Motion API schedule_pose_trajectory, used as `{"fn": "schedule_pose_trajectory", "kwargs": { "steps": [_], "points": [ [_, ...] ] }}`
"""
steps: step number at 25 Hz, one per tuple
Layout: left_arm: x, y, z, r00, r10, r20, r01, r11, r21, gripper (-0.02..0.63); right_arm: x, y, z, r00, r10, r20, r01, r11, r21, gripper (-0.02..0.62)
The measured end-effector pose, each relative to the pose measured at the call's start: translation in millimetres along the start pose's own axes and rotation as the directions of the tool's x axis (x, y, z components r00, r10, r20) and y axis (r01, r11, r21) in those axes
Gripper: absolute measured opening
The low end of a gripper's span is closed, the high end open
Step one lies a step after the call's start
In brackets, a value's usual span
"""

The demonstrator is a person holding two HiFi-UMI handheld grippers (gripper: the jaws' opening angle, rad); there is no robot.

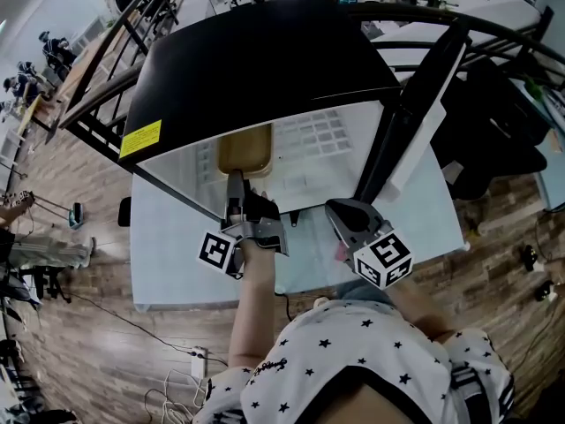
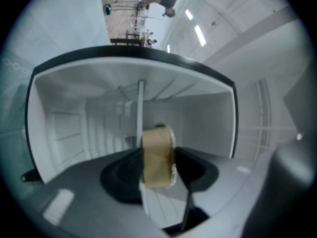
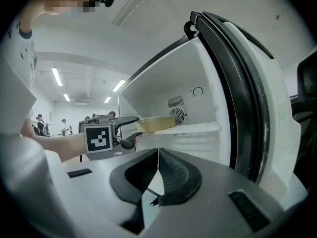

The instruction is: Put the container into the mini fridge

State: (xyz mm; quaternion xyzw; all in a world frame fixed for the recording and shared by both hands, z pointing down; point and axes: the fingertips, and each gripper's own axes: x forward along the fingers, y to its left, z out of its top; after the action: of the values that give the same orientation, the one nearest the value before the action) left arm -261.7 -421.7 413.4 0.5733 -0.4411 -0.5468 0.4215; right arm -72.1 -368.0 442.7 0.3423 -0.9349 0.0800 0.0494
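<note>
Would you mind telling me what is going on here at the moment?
A person is loading the open mini fridge. The left claw grips a shallow tan container by its edge and holds it inside the opening, level with the shelf. The right claw is shut and empty, beside the open door.

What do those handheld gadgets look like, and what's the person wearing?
Both are grey handheld tools: the left gripper and right gripper each have two dark jaws and a white cube with black square markers. The person wears a white short-sleeved shirt dotted with black stars.
</note>
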Motion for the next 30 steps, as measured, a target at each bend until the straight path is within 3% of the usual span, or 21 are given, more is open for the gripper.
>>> {"fn": "schedule_pose_trajectory", "kwargs": {
  "steps": [11,15,21,26,30],
  "points": [
    [2,-4,0,1.000,-0.023,-0.003,0.023,1.000,0.009,0.199,-5,-2,-2,1.000,-0.012,-0.013,0.012,1.000,-0.004,0.021],
    [-3,-15,3,0.997,-0.078,-0.019,0.078,0.996,0.035,0.307,-7,2,-5,1.000,-0.014,-0.018,0.014,1.000,-0.005,0.021],
    [-12,-14,-2,0.996,-0.062,-0.071,0.066,0.997,0.048,0.336,-11,13,-6,1.000,-0.013,-0.018,0.013,1.000,-0.009,0.021],
    [-30,-21,-10,0.988,-0.059,-0.144,0.077,0.989,0.124,0.336,-18,29,-8,1.000,-0.021,-0.014,0.020,1.000,-0.013,0.021],
    [-49,-26,-20,0.974,-0.055,-0.220,0.105,0.969,0.222,0.333,-22,41,-13,1.000,-0.027,-0.010,0.027,1.000,-0.013,0.021]
  ]
}}
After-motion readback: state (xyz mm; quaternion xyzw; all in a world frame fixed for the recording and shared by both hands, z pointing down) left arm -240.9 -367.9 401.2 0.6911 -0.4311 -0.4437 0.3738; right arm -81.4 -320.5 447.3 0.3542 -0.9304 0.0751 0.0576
